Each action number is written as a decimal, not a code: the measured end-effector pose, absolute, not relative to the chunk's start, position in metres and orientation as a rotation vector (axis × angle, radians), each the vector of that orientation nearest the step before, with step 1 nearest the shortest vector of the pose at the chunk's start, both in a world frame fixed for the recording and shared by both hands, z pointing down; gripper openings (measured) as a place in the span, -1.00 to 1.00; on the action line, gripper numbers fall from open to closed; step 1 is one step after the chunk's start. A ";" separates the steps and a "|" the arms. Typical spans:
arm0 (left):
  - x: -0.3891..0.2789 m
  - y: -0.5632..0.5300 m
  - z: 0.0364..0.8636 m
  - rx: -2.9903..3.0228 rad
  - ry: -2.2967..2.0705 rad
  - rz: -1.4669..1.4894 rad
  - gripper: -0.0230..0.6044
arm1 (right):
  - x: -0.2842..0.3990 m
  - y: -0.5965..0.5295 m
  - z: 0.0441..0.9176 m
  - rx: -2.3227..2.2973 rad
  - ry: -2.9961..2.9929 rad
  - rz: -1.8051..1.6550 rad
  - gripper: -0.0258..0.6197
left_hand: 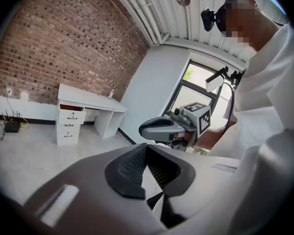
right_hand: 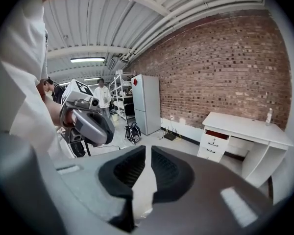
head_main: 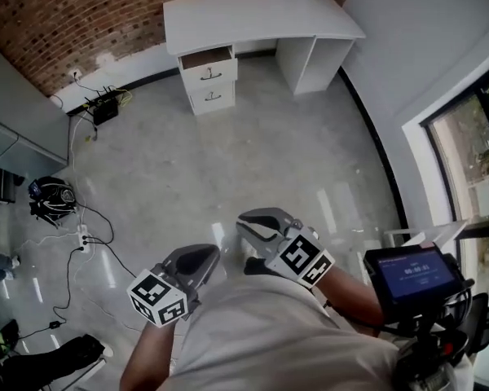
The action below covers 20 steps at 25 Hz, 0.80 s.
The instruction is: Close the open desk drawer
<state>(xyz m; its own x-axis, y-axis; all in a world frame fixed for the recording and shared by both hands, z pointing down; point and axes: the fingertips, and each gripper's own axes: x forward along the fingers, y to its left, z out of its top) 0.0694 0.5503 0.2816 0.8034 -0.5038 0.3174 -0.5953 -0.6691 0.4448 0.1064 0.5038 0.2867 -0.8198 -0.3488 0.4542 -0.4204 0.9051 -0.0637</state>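
A white desk [head_main: 261, 15] stands far off against the brick wall. Its top drawer [head_main: 208, 58] is pulled out a little above two shut ones. The desk [left_hand: 88, 99] and its drawer [left_hand: 70, 107] look small in the left gripper view, as do the desk [right_hand: 247, 126] and drawer [right_hand: 215, 135] in the right gripper view. My left gripper [head_main: 200, 259] and right gripper [head_main: 257, 222] are held close to the person's body, far from the desk. Both are shut with nothing between the jaws. Each gripper camera shows its own jaws and the other gripper: left gripper [left_hand: 147, 168], right gripper [right_hand: 148, 173].
A glossy grey floor [head_main: 253, 161] lies between me and the desk. A router with cables [head_main: 104, 106], a dark bag [head_main: 51, 198] and a power strip [head_main: 83, 239] lie at left. A screen on a stand [head_main: 411, 274] is at right. A fridge [right_hand: 148, 104] and a standing person [right_hand: 103, 97] are further back.
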 end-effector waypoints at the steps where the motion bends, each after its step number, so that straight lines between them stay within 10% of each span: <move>1: 0.075 0.535 0.281 2.448 -0.827 0.226 -0.91 | 0.112 0.489 0.288 0.547 -2.632 0.219 -0.84; 20: 0.033 0.325 0.304 2.456 -0.794 0.241 -0.89 | 0.085 0.281 0.339 0.659 -2.595 0.390 -0.80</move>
